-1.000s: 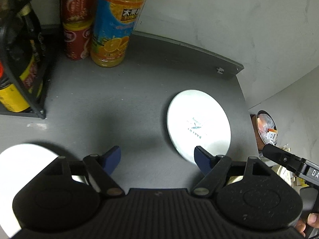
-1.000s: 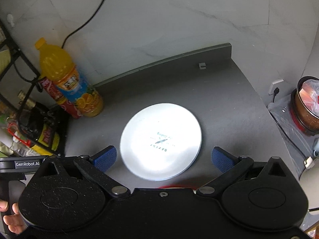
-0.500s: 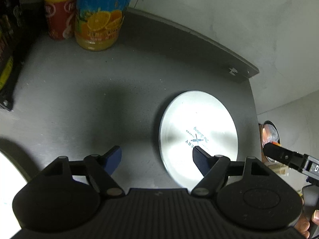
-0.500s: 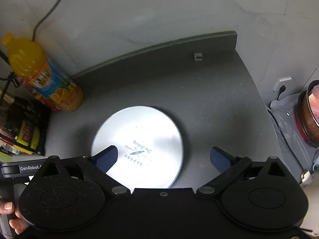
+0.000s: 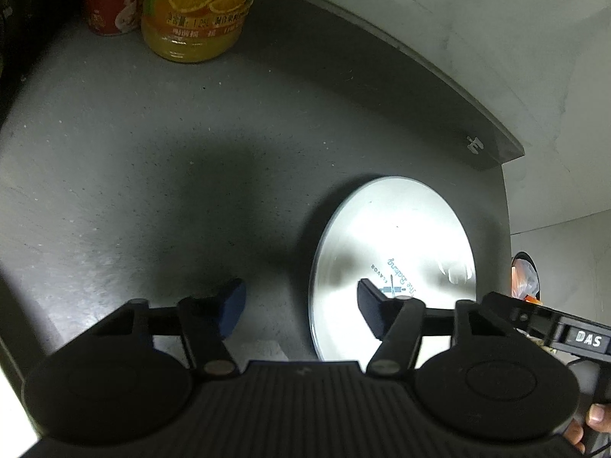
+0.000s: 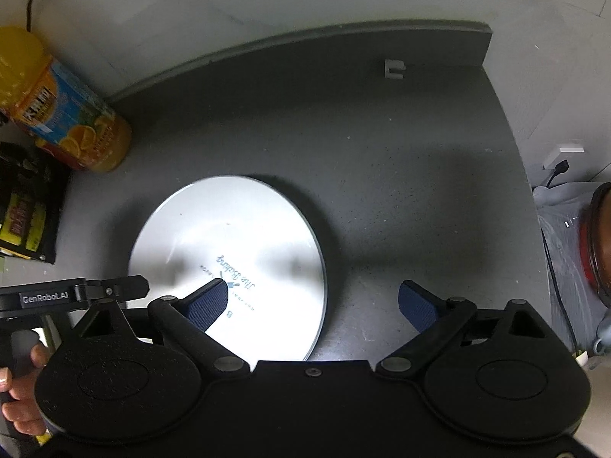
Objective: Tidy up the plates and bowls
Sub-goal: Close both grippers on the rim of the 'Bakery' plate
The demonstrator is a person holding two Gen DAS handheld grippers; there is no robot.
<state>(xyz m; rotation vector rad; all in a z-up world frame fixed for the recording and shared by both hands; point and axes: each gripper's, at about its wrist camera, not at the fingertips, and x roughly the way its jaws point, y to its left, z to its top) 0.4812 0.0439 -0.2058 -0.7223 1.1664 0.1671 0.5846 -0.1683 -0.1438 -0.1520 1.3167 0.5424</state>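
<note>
Plate on counter, near right edge; juice bottle back-left, can probably beside it.

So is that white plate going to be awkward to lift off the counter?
Probably. The plate lies flat on the dark counter, leaving little edge for fingers. Its glossy, reflective surface suggests it's slippery. It looks rigid, likely ceramic, so breakable if dropped.

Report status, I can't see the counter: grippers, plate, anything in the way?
Both grippers open, empty: left, right. Plate flat on the counter, a jaw of each over it. Juice bottle off to the left, clear.
</note>
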